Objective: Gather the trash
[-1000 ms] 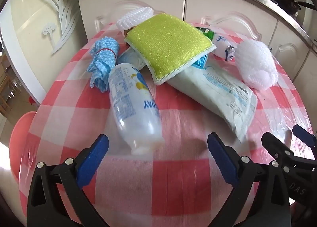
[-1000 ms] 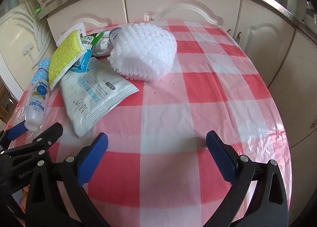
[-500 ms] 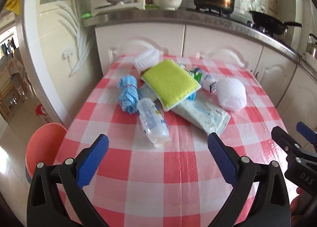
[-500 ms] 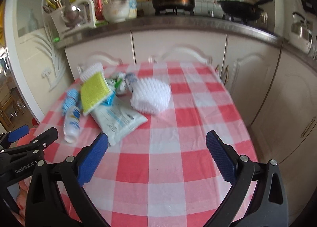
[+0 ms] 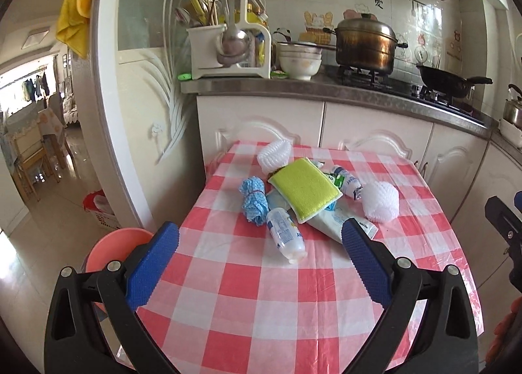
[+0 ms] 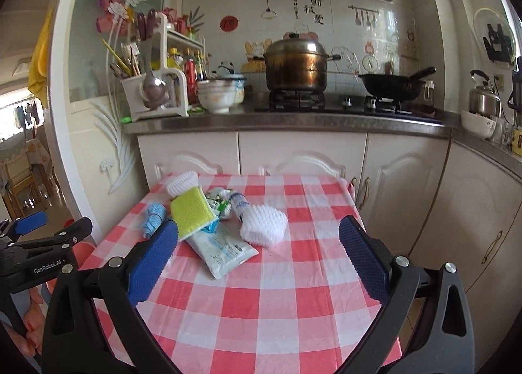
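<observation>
Left gripper (image 5: 259, 263) is hovering over the near end of the checked table (image 5: 248, 305), fingers spread wide, gripping nothing; right gripper (image 6: 257, 259) is doing likewise, fingers spread, empty. Trash is lying heaped at the table's far end: yellow sponge (image 5: 305, 188) resting atop a white pouch (image 5: 339, 222); plastic bottle (image 5: 285, 235) just beside a blue cloth bundle (image 5: 253, 199); white foam net (image 5: 380, 201) lying near the pouch. Pink bin (image 5: 115, 251) is standing on the floor beside the table's left.
</observation>
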Demonstrator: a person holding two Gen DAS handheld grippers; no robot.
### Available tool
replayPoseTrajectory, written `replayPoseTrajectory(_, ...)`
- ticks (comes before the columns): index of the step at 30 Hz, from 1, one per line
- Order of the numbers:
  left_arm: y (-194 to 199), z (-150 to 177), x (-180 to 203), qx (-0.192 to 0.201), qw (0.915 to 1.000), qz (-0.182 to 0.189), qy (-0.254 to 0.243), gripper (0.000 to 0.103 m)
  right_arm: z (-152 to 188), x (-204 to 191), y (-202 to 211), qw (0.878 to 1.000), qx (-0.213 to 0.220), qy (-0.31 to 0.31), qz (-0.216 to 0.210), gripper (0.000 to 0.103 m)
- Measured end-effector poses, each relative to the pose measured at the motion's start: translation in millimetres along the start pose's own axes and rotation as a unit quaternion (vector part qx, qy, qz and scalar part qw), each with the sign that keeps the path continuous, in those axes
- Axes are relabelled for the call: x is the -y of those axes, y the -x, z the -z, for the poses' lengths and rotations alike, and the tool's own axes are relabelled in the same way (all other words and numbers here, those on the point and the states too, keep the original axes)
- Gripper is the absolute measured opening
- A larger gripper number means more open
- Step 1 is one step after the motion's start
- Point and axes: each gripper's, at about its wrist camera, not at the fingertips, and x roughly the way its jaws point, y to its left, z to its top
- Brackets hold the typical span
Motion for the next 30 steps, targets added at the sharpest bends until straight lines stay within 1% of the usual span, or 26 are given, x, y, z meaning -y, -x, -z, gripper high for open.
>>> replayPoseTrajectory(5,17.1,-1.8,-6.5,0.022,0.9997,-0.008,-0.003,0.098,-4.0,-5.1,21.9,0.999,0.032,0.002,-0.003,0.099)
replayPoseTrajectory(11,31.3,-3.3,-9.9,0.044,0.999,-0.011,-0.008,0.098,-8.7,-8.1,38.3,0.998,0.055,0.001,-0.002,0.1)
replayPoseTrajectory(14,36.2,-2.7,-11.1,0.049,0.9987,-0.008,-0.006,0.098,-10.4,-7.6,47.5,0.997,0.075,0.005,-0.002,0.099)
replayPoseTrajectory(18,37.7,-1.9,-12.1,0.05,0.9987,-0.009,-0.006,0.098,-12.0,-8.3,55.6,0.996,0.089,0.013,0.001,0.1)
replayPoseTrajectory(24,37.2,-1.4,-15.1,0.048,0.9988,-0.009,-0.004,0.098,-11.4,-7.6,53.4,0.997,0.082,0.012,-0.002,0.1)
replayPoseTrajectory(27,32.8,-1.3,-16.5,0.042,0.999,-0.01,-0.005,0.098,-9.2,-4.4,46.9,0.998,0.07,0.007,-0.001,0.1)
replayPoseTrajectory(30,22.9,-0.7,-19.1,0.036,0.9993,-0.003,-0.004,0.098,-5.6,2.8,37.6,0.998,0.058,-0.006,0.0,0.099)
